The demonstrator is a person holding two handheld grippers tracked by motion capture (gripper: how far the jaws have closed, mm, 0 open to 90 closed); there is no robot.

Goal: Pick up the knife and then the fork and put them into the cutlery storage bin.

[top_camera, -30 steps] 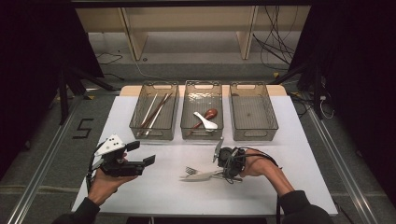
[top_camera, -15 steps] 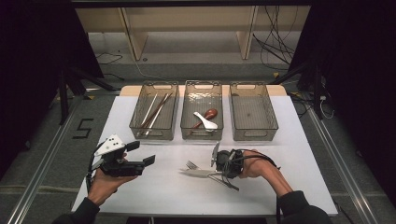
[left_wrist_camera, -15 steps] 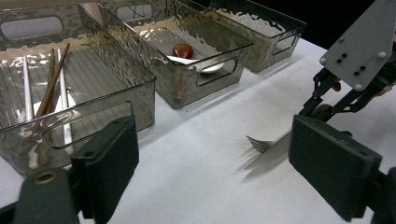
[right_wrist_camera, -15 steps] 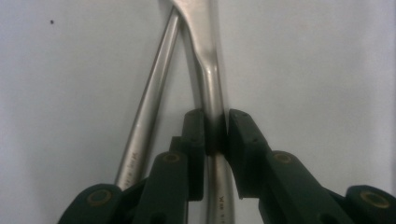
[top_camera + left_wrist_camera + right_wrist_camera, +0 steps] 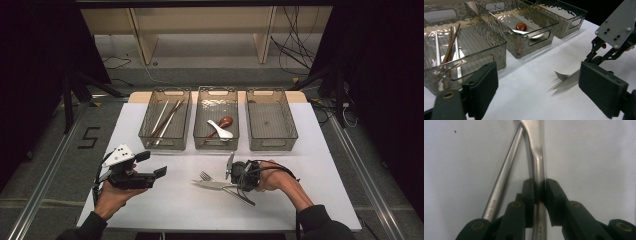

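Observation:
A steel knife (image 5: pixel 209 185) and a fork (image 5: pixel 204 175) lie side by side on the white table (image 5: pixel 175 205), in front of the middle tray. My right gripper (image 5: pixel 231 186) points down at them; its jaws have just been closing and now pinch the knife's handle (image 5: pixel 539 170). The fork's handle (image 5: pixel 504 177) lies loose just left of the pads. My left gripper (image 5: pixel 151 164) hovers over the table's left part, open, with nothing between its pads (image 5: pixel 484 87). From there the knife blade (image 5: pixel 567 81) and fork tines (image 5: pixel 560 75) show ahead.
Three clear plastic trays stand in a row at the back. The left tray (image 5: pixel 150 135) holds chopsticks (image 5: pixel 167 117), the middle tray (image 5: pixel 218 145) holds a white spoon (image 5: pixel 220 130) and a brown one, and the right tray (image 5: pixel 292 135) has nothing in it. Dark floor surrounds the table.
The right gripper's jaws have drawn in around the knife handle, and the cutlery has shifted slightly under it. The left gripper has kept still.

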